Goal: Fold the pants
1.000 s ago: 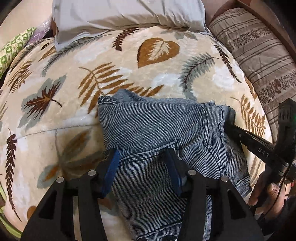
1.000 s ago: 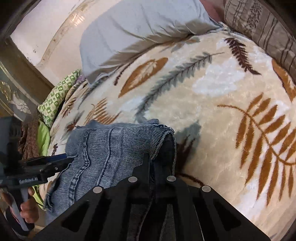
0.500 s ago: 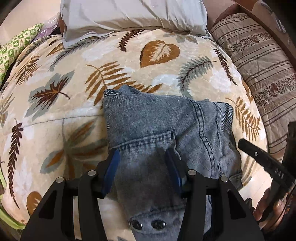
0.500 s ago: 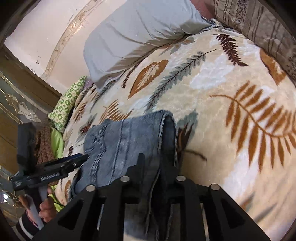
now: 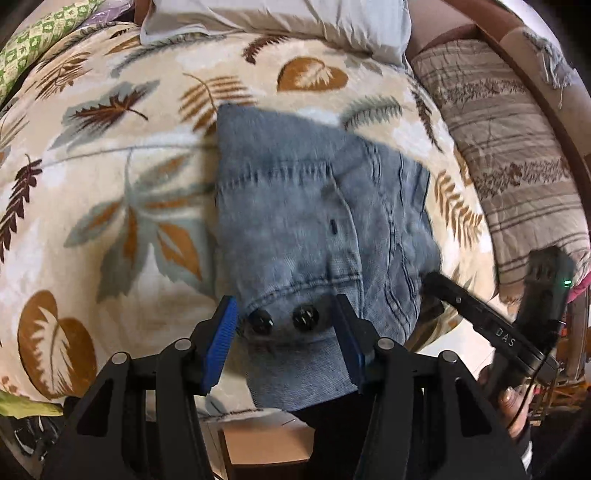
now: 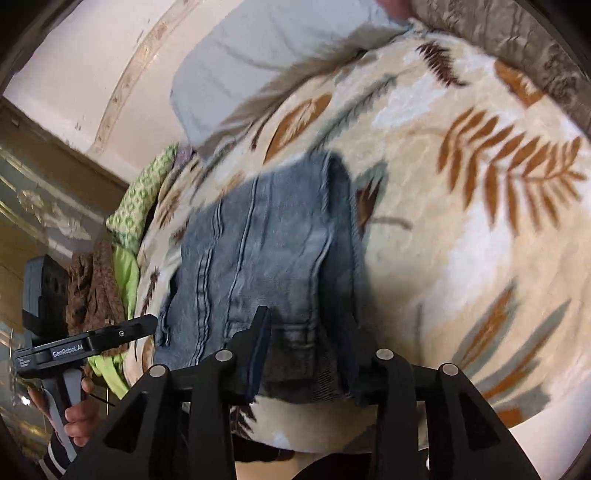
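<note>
Folded pants point(image 5: 295, 221) on bed point(image 5: 110, 184); left gripper point(image 5: 284, 339) and right gripper point(image 6: 306, 350) fingers both opening, straddling fabric, not pinching.

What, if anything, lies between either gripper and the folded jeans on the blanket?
Nothing visible does. The folded jeans lie bare on the leaf-print blanket; the left gripper, jaws opening, straddles their buttoned near edge, and the right gripper, jaws opening, straddles their near right edge.

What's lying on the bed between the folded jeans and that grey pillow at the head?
Nothing but bare leaf-patterned blanket. In the left wrist view, the stretch from the folded jeans to the grey pillow shows only printed leaves.
</note>
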Demonstrator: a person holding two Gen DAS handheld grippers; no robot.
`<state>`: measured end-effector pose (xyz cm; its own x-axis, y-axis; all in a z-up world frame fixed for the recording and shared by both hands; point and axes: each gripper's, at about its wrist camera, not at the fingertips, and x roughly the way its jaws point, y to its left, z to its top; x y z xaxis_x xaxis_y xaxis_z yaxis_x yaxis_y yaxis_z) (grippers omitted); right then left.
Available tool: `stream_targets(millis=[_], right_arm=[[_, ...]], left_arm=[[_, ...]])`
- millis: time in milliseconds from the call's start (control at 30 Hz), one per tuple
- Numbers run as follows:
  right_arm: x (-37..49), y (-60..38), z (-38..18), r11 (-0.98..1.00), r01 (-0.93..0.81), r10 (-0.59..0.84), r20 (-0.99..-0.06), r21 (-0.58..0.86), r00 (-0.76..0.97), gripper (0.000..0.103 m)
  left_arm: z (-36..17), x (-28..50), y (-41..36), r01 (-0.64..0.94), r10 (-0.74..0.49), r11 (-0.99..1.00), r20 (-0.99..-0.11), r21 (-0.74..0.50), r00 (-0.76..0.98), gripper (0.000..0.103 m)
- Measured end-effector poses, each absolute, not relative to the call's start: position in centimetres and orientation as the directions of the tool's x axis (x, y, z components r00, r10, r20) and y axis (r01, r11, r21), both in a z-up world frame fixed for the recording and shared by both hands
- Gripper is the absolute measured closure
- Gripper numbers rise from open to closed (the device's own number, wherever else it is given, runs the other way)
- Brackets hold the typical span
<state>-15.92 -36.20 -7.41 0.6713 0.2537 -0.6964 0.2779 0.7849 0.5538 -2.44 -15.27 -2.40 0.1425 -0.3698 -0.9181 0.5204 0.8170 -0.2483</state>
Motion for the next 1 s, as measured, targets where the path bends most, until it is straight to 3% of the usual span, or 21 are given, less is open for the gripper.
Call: stream_targets(millis=[33, 233, 400, 467, 600, 767, 1000], right_arm=[[-15.8, -35.4, -7.0, 0.823, 0.259, 0.227, -0.711, 0.505, 0.666, 0.092], [-16.2, -33.9, -6.5, 0.919, 0.240, 0.096, -0.767, 0.313, 0.634, 0.094], [-16.1, -34.8, -8.3, 0.901, 0.275, 0.103, -0.781, 0.336, 0.617, 0.094], [-16.4, -35.3, -7.8, 0.885, 0.272, 0.138, -0.769, 0.379, 0.624, 0.087], [-17.6, -36.7, -5.9, 0.827, 0.282, 0.181, -0.705, 0.486, 0.685, 0.084], [-17.5, -39.8, -4.9, 0.729, 0.323, 0.190, -0.631, 0.603, 0.752, 0.045], [-13.1, -40.0, -7.1, 0.736, 0.346, 0.217, -0.688, 0.581, 0.693, 0.045]], left_arm=[[-2.6, -2.9, -15.4, 0.527, -0.364, 0.817, -0.919, -0.236, 0.153, 0.046], [-5.2, -4.2, -16.7, 0.555, -0.321, 0.811, -0.933, -0.182, 0.162, 0.027], [-7.2, -3.2, -15.3, 0.468, -0.385, 0.821, -0.922, -0.326, 0.033, 0.027], [-6.3, -3.0, -15.0, 0.483, -0.385, 0.814, -0.922, -0.322, 0.035, 0.028], [-2.8, -2.8, -13.8, 0.523, -0.446, 0.778, -0.892, -0.347, 0.071, 0.029], [0.4, -0.2, -12.6, 0.526, -0.498, 0.771, -0.855, -0.360, 0.143, 0.029], [-2.2, 3.3, -13.8, 0.452, -0.490, 0.795, -0.868, -0.405, 0.082, 0.029]])
